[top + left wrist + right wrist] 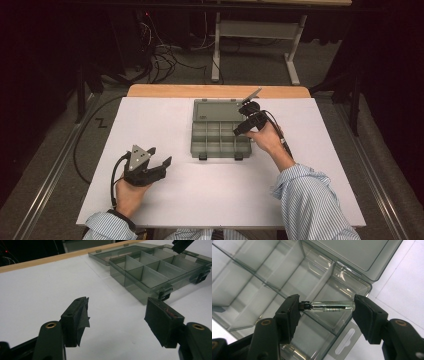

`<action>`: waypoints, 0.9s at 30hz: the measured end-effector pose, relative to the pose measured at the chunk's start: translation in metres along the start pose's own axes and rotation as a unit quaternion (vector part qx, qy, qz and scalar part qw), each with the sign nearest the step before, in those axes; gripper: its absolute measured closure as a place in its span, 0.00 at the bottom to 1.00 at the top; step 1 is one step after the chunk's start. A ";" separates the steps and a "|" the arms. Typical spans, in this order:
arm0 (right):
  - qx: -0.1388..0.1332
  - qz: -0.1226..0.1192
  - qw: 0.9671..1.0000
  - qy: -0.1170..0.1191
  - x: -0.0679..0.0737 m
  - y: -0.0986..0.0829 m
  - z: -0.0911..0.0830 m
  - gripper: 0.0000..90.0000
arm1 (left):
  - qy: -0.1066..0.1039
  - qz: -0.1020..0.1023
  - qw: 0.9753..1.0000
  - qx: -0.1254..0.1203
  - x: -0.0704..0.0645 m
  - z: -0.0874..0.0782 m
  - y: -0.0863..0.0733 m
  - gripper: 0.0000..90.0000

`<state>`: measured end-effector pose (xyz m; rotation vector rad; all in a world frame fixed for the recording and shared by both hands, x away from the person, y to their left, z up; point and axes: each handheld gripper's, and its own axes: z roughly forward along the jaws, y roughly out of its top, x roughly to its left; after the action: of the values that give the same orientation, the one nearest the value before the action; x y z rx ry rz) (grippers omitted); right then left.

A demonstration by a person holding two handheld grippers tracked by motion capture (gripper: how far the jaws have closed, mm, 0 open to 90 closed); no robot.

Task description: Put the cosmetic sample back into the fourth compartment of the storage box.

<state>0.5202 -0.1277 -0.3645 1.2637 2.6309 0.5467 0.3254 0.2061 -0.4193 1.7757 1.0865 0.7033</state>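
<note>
A smoky clear compartment box (197, 145) lies open at the middle of the white table, its lid (217, 109) flat behind it. My right gripper (239, 131) hovers over the box's right-hand compartments. It is shut on a small glass tube (329, 306) with a black cap, held end to end between the pads, above a divider (319, 282) of the box. My left gripper (161, 155) rests low at the table's left front, open with nothing between its jaws. In the left gripper view it (116, 315) faces the box (140, 277), whose compartments look bare.
The white tabletop (200, 195) has a wooden strip (215, 91) along its far edge. Two latches (203, 156) stick out from the box's near side. Beyond the table, cables (160, 60) and a grey desk frame (257, 30) stand on the floor.
</note>
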 end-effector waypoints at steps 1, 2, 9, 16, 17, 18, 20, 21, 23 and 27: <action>0.000 0.000 1.000 -0.001 0.000 0.000 0.001 0.46 | 0.000 0.000 1.000 0.000 0.000 0.000 0.000 0.38; -0.001 0.003 1.000 -0.001 0.000 0.001 0.001 0.46 | -0.001 0.001 1.000 0.000 0.000 0.000 0.000 0.38; -0.005 -0.001 1.000 -0.008 0.001 0.002 0.001 0.46 | 0.000 0.001 1.000 0.000 -0.001 0.000 0.000 0.38; 0.000 -0.005 1.000 -0.009 0.003 0.003 0.004 0.43 | -0.002 0.000 1.000 0.001 -0.001 0.000 0.000 0.39; 0.001 -0.006 1.000 -0.011 0.003 0.003 0.003 0.43 | -0.002 0.001 1.000 0.001 -0.001 0.000 0.000 0.39; 0.001 -0.007 1.000 -0.013 0.004 0.003 0.003 0.42 | -0.001 0.001 1.000 0.001 -0.001 0.000 0.000 0.39; 0.001 -0.007 1.000 -0.013 0.004 0.002 0.003 0.43 | -0.001 0.000 1.000 0.000 -0.001 -0.001 0.000 0.39; 0.000 -0.007 1.000 -0.013 0.003 0.002 0.003 0.43 | -0.001 0.001 1.000 -0.001 -0.001 -0.001 0.000 0.39; 0.000 -0.003 1.000 -0.014 0.003 0.001 0.001 0.44 | -0.001 0.001 1.000 -0.001 -0.001 -0.001 0.000 0.39; -0.010 0.005 1.000 -0.018 0.002 -0.002 -0.005 0.51 | -0.001 0.000 1.000 -0.002 0.000 -0.001 0.000 0.39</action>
<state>0.5158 -0.1286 -0.3606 1.2684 2.5854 0.5440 0.3248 0.2062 -0.4189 1.7735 1.0833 0.7043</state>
